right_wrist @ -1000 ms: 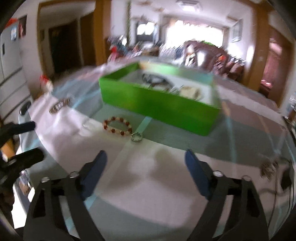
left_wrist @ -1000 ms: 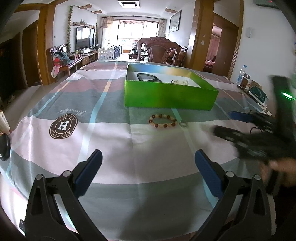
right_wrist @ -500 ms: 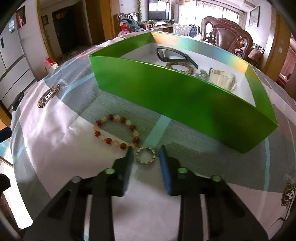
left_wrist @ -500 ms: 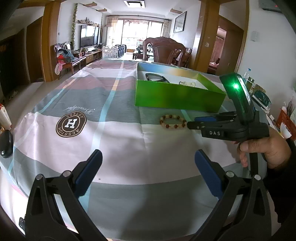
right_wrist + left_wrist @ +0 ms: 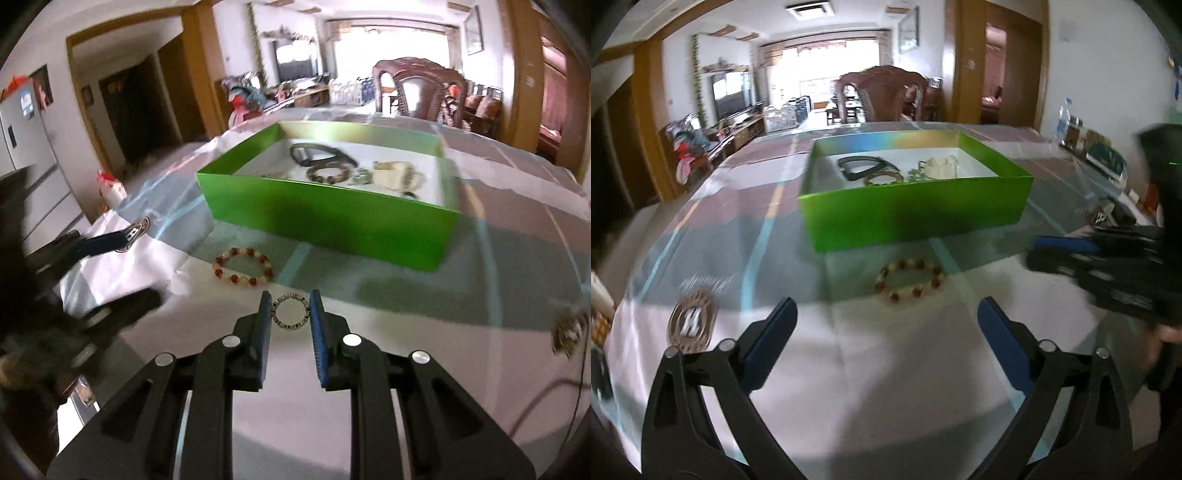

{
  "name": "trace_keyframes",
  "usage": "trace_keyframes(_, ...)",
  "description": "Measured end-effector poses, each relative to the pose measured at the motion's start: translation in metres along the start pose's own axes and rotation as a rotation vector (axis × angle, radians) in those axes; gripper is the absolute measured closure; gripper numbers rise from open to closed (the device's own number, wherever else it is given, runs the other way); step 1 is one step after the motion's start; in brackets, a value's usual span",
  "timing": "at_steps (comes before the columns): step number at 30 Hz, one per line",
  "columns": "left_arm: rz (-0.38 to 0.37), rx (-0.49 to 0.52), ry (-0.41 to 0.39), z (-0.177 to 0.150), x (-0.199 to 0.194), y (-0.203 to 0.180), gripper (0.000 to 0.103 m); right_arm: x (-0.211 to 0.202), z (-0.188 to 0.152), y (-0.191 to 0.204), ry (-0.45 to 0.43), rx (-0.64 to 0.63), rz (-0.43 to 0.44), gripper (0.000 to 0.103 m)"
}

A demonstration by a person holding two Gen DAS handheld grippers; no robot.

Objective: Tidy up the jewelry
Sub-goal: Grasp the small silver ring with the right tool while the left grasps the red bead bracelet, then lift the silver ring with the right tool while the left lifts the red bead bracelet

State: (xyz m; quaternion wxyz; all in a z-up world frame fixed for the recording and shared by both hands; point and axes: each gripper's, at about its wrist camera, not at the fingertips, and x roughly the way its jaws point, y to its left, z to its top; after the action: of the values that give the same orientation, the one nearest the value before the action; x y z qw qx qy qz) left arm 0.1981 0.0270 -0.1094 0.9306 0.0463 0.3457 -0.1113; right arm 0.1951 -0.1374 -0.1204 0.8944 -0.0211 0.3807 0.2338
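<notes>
We see the right gripper [image 5: 290, 309] with its jaws narrowed around a small beaded ring [image 5: 290, 310], which sits upright between the two blue pads, each side of it against a pad; the jaws are closing on it, and it hangs above the tablecloth [image 5: 369, 424] just short of the green box [image 5: 332, 218]. A red and cream bead bracelet [image 5: 243, 266] lies flat on the cloth, just beyond the ring and a little to its left, between the gripper and the box's near wall. Inside the box we can make out a dark band [image 5: 317, 154], a brown bead bracelet [image 5: 330, 173] and a pale piece [image 5: 395, 175] on the white floor. The left gripper [image 5: 886, 325] stands wide open with nothing between its pads, held over bare cloth; in its view the bead bracelet [image 5: 910, 281] lies beyond the fingertips, roughly midway between them, with the box [image 5: 916, 214] behind it and the right gripper [image 5: 1071, 254] blurred at the right edge.
</notes>
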Motion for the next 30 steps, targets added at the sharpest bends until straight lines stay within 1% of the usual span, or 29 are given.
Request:
trace_keyframes(1, 0.004, -0.005, 0.015, 0.003, 0.008, 0.002, 0.014, -0.009, -0.007, -0.004, -0.008, 0.012, -0.004, 0.082)
trace_keyframes(2, 0.000, -0.031, 0.037, 0.009, 0.020, 0.007, 0.018, -0.013, -0.010, -0.006, -0.011, 0.020, -0.005, 0.083)
trace_keyframes(4, -0.023, -0.079, 0.053, 0.015, 0.032, 0.015, 0.026, -0.025, -0.020, -0.012, -0.026, 0.039, -0.010, 0.083)
trace_keyframes(5, -0.018, -0.104, 0.073, 0.018, 0.042, 0.020, 0.031, -0.031, -0.023, -0.016, -0.031, 0.047, -0.009, 0.083)
trace_keyframes(6, -0.014, -0.106, 0.086, 0.019, 0.048, 0.022, 0.035, -0.034, -0.025, -0.017, -0.034, 0.052, -0.009, 0.083)
trace_keyframes(8, -0.014, -0.102, 0.131, 0.020, 0.063, 0.022, 0.052, -0.040, -0.028, -0.019, -0.044, 0.060, -0.007, 0.083)
trace_keyframes(9, -0.024, -0.100, 0.158, 0.020, 0.070, 0.021, 0.055, -0.042, -0.029, -0.020, -0.048, 0.061, -0.006, 0.083)
trace_keyframes(11, -0.019, -0.075, 0.201, 0.018, 0.082, 0.017, 0.066, -0.045, -0.030, -0.020, -0.053, 0.061, -0.001, 0.082)
trace_keyframes(12, 0.000, -0.049, 0.188, 0.016, 0.082, 0.012, 0.068, -0.045, -0.030, -0.020, -0.056, 0.060, 0.002, 0.083)
trace_keyframes(13, 0.011, -0.030, 0.182, 0.015, 0.082, 0.010, 0.073, -0.046, -0.030, -0.018, -0.058, 0.058, 0.004, 0.083)
trace_keyframes(14, -0.002, -0.029, 0.178, 0.015, 0.082, 0.009, 0.090, -0.046, -0.029, -0.018, -0.060, 0.054, 0.005, 0.083)
trace_keyframes(15, -0.011, -0.036, 0.178, 0.015, 0.081, 0.010, 0.095, -0.046, -0.029, -0.016, -0.062, 0.051, 0.007, 0.083)
trace_keyframes(17, -0.031, -0.033, 0.176, 0.014, 0.079, 0.011, 0.096, -0.045, -0.028, -0.014, -0.069, 0.049, 0.012, 0.083)
trace_keyframes(18, -0.038, -0.031, 0.163, 0.012, 0.075, 0.011, 0.096, -0.047, -0.029, -0.013, -0.075, 0.046, 0.012, 0.083)
trace_keyframes(20, -0.050, -0.048, 0.109, 0.010, 0.060, 0.013, 0.096, -0.051, -0.029, -0.012, -0.097, 0.049, 0.008, 0.083)
trace_keyframes(22, -0.084, -0.063, 0.055, 0.008, 0.031, 0.012, 0.096, -0.053, -0.029, -0.010, -0.107, 0.050, 0.011, 0.083)
trace_keyframes(25, -0.120, -0.119, -0.040, 0.006, -0.015, 0.016, 0.096, -0.057, -0.030, -0.007, -0.124, 0.049, 0.012, 0.083)
trace_keyframes(27, -0.132, -0.129, -0.079, 0.005, -0.039, 0.017, 0.096, -0.061, -0.031, -0.004, -0.139, 0.052, 0.019, 0.083)
trace_keyframes(30, -0.141, -0.091, -0.096, 0.001, -0.067, 0.009, 0.095, -0.065, -0.031, -0.001, -0.164, 0.059, 0.026, 0.083)
